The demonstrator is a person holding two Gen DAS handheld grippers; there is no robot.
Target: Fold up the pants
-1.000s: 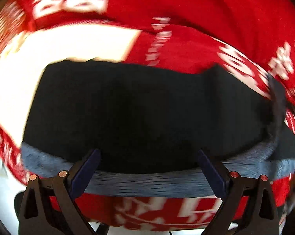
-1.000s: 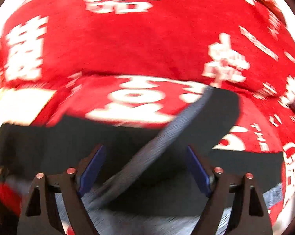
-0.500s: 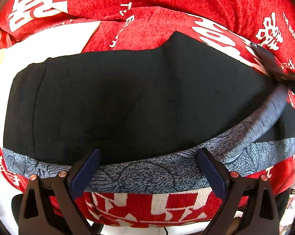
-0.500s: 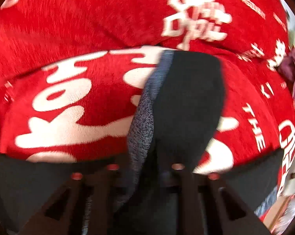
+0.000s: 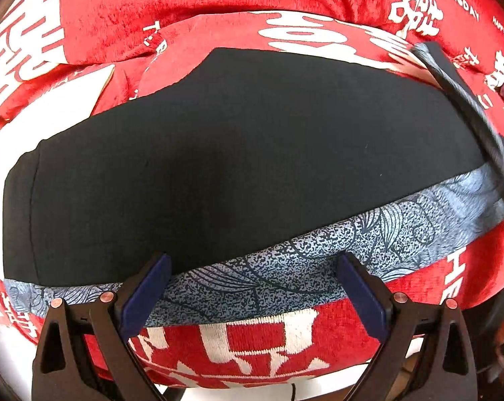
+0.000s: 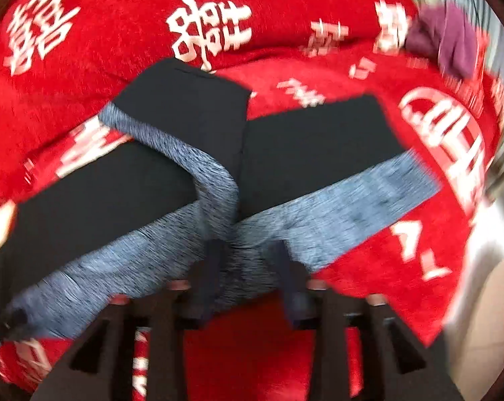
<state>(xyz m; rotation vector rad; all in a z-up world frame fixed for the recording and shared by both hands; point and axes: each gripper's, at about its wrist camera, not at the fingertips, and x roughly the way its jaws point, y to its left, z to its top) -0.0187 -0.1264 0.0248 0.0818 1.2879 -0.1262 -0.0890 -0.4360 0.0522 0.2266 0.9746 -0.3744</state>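
Observation:
Black pants (image 5: 235, 153) with a blue-grey patterned waistband (image 5: 285, 277) lie flat on a red cloth. My left gripper (image 5: 252, 287) is open, its fingers straddling the waistband from just above it. In the right wrist view my right gripper (image 6: 248, 267) is shut on the waistband (image 6: 225, 187), pinching it into a raised ridge with a flap of black fabric (image 6: 192, 107) lifted and turned over. The pants (image 6: 312, 147) spread to both sides of the pinch. That lifted flap shows at the right edge of the left wrist view (image 5: 466, 100).
A red cloth with white characters (image 5: 252, 6) covers the whole surface under the pants. A purple garment (image 6: 446, 40) lies at the far right on the cloth. The cloth's near edge (image 5: 252, 367) hangs just below my left gripper.
My right gripper closed on the waistband and pulled it back and up, forming a folded ridge. My left gripper stayed open while its view drew back from the pants.

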